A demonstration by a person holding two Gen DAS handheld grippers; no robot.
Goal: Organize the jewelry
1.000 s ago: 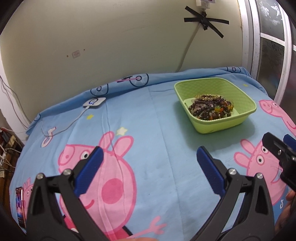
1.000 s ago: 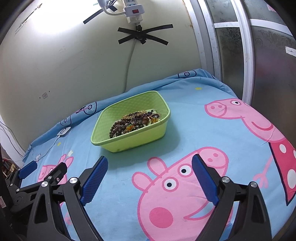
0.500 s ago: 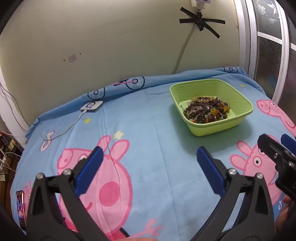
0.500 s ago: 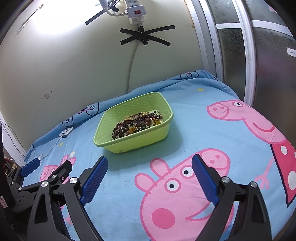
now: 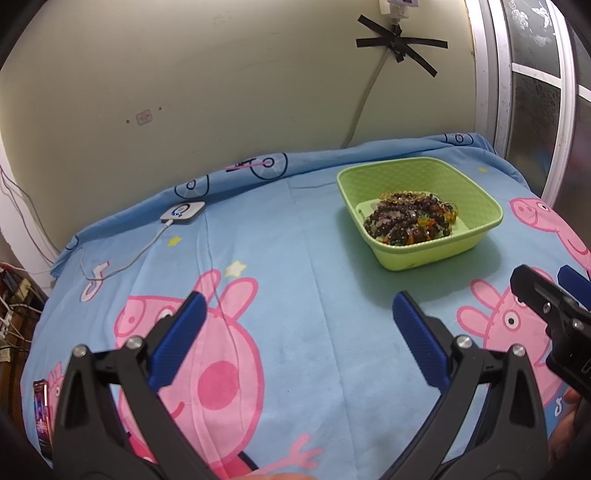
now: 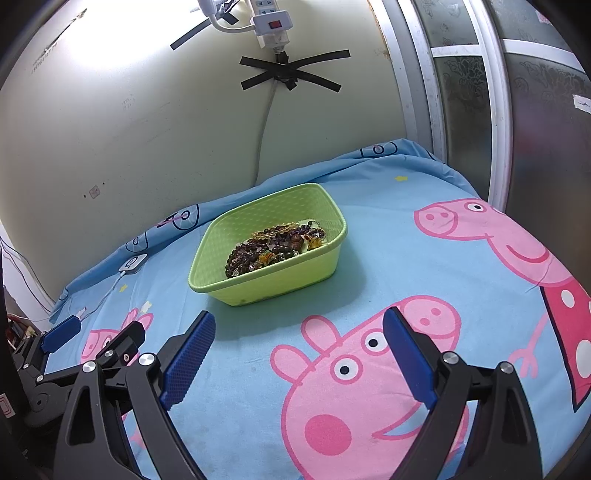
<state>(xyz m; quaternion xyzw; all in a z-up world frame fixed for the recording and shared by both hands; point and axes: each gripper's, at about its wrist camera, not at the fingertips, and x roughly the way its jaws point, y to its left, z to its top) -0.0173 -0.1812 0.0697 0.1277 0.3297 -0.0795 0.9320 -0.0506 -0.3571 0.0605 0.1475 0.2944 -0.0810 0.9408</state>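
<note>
A light green plastic basket [image 5: 476, 199] [image 6: 221, 236] stands on the blue cartoon-pig bedsheet near the far wall. A tangled pile of dark and amber bead jewelry [image 5: 410, 218] [image 6: 275, 247] lies inside it. My left gripper [image 5: 295, 328] is open and empty, low over the sheet, short of the basket and to its left. My right gripper [image 6: 299, 347] is open and empty, in front of the basket. Each gripper shows at the edge of the other's view: the right one [image 5: 550, 295] and the left one [image 6: 92, 332].
A small white charger box [image 5: 183, 213] with a cable lies on the sheet at the far left. A power strip [image 6: 271, 27] hangs taped on the wall above. A window frame [image 6: 495, 110] borders the bed's right side. A phone-like object [image 5: 41, 417] lies at the left edge.
Both grippers have drawn back and tilted up a little, so the basket sits slightly farther and higher in both views. Jaws stay open. The jewelry has not moved.
</note>
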